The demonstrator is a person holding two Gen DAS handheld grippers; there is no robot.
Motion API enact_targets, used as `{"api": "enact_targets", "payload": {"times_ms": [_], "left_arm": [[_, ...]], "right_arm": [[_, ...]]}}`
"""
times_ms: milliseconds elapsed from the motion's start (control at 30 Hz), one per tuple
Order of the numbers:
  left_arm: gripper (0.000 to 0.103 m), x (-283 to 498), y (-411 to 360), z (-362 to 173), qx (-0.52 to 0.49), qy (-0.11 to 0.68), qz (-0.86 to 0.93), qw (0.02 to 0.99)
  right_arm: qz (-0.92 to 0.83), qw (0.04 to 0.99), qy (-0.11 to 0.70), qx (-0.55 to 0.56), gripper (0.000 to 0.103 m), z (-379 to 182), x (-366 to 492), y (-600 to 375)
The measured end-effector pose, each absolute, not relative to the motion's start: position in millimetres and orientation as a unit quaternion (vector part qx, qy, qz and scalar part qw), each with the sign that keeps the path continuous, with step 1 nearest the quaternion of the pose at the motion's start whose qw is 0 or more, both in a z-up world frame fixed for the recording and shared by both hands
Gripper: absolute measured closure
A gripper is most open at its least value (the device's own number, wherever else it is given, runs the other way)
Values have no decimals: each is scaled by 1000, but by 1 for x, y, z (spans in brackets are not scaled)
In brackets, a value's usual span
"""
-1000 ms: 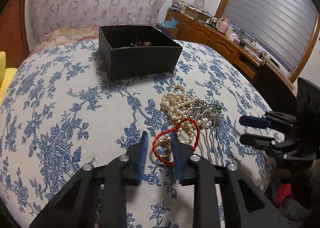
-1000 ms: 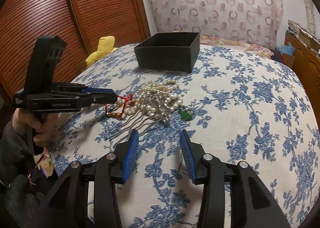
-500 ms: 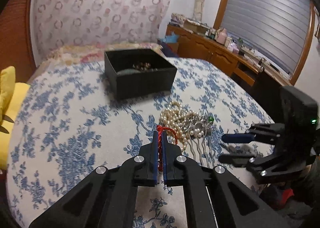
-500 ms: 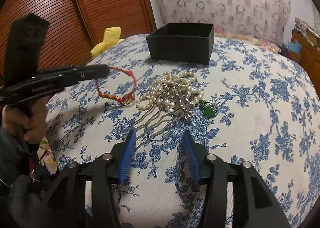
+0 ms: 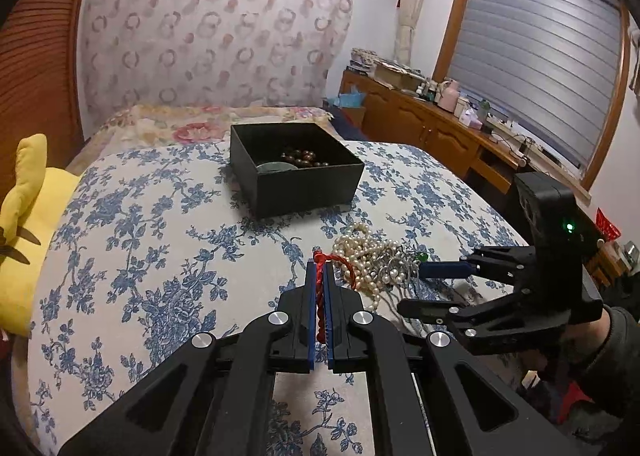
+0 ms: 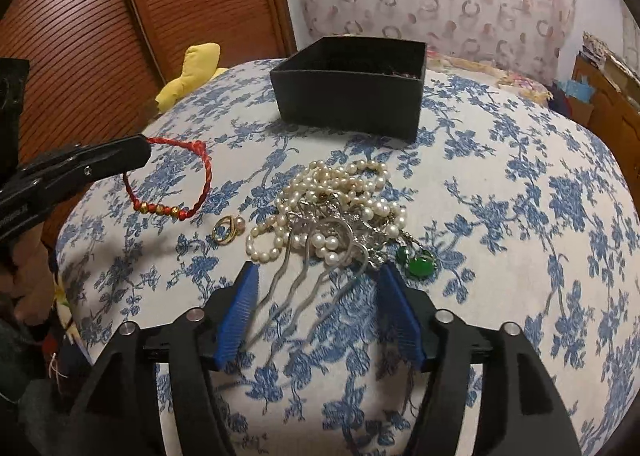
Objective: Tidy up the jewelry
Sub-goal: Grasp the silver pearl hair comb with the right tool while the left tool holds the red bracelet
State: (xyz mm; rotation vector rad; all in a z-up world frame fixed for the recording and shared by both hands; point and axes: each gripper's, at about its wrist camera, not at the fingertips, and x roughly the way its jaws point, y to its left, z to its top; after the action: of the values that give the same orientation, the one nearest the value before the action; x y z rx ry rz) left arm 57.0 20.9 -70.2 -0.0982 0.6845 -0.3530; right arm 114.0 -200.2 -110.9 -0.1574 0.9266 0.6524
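The bed cover [image 6: 520, 216] holds everything, with the black box [image 6: 352, 96] sitting toward the far end. Nearer is the pearl heap [image 6: 340, 192] tangled over the silver hair comb [image 6: 312, 268], prongs running toward the right gripper [image 6: 320, 312], long axis roughly front to back. Its jaws are opening around the prongs, not pressing yet. The left gripper [image 5: 320, 308] is clamped on the red cord bracelet [image 6: 172, 184], which hangs clear of the cloth. Risk, probably: lifting the comb drags pearls along, or the gold ring [image 6: 226, 230] gets knocked.
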Motion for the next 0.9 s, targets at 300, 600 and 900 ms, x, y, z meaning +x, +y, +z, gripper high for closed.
{"api": "enact_targets", "payload": {"times_ms": [300,600,900], "left_arm": [[101,56,24,-72,-52,334,-171,925],[101,54,19,-72,-52,335,-174,924],[101,55,18,-71,-51,334,-174,925]], "right_arm": [[284,849,425,-137,36,-115,115,-185],[287,847,426,-138,63,-112,114,-198],[279,849,429,-129,64,-111,101,-233]]}}
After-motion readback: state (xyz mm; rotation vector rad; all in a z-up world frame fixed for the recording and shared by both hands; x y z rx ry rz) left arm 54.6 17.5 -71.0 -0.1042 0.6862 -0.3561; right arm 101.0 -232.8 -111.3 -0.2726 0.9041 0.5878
